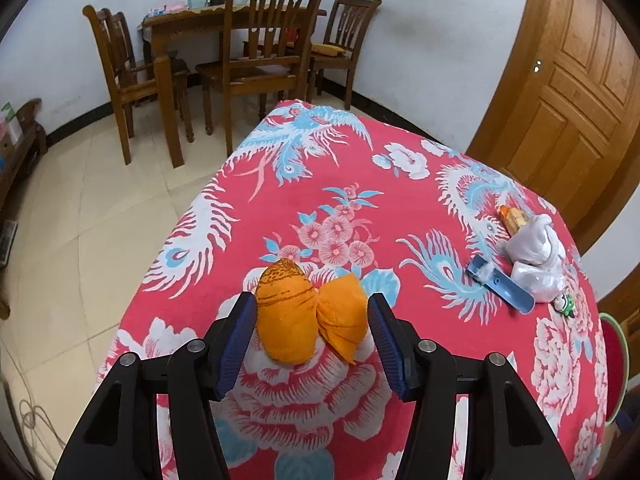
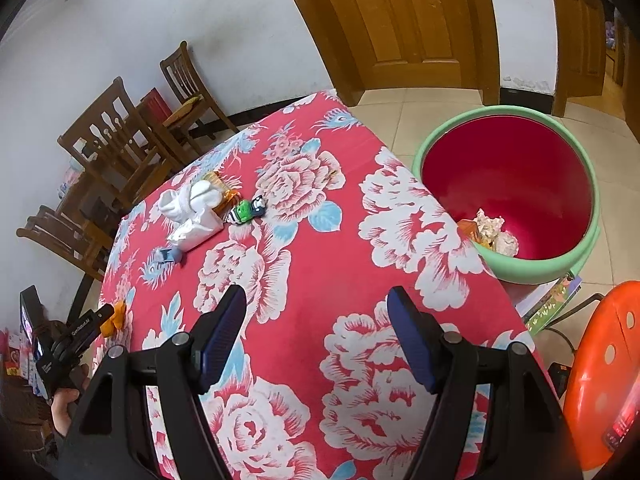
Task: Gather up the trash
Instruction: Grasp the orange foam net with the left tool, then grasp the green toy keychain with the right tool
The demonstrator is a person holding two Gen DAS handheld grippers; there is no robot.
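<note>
An orange peel-like piece (image 1: 304,312) lies on the red flowered tablecloth (image 1: 328,184), right between the blue pads of my left gripper (image 1: 312,300). The pads stand close at its two sides; no clear squeeze shows. In the right wrist view that orange piece (image 2: 116,318) sits at the tip of the left gripper (image 2: 105,314), held by a hand. My right gripper (image 2: 317,293) hovers open over bare cloth with nothing in it. A green bin with a red inside (image 2: 576,264) stands beside the table and holds crumpled paper (image 2: 494,228).
Further along the table lie a white crumpled bundle (image 1: 536,240), an orange wrapper (image 1: 512,216), a blue scoop (image 1: 504,284) and a small green toy (image 1: 564,304). Wooden chairs (image 1: 256,56) stand beyond the table. An orange plastic stool (image 2: 608,360) is near the bin.
</note>
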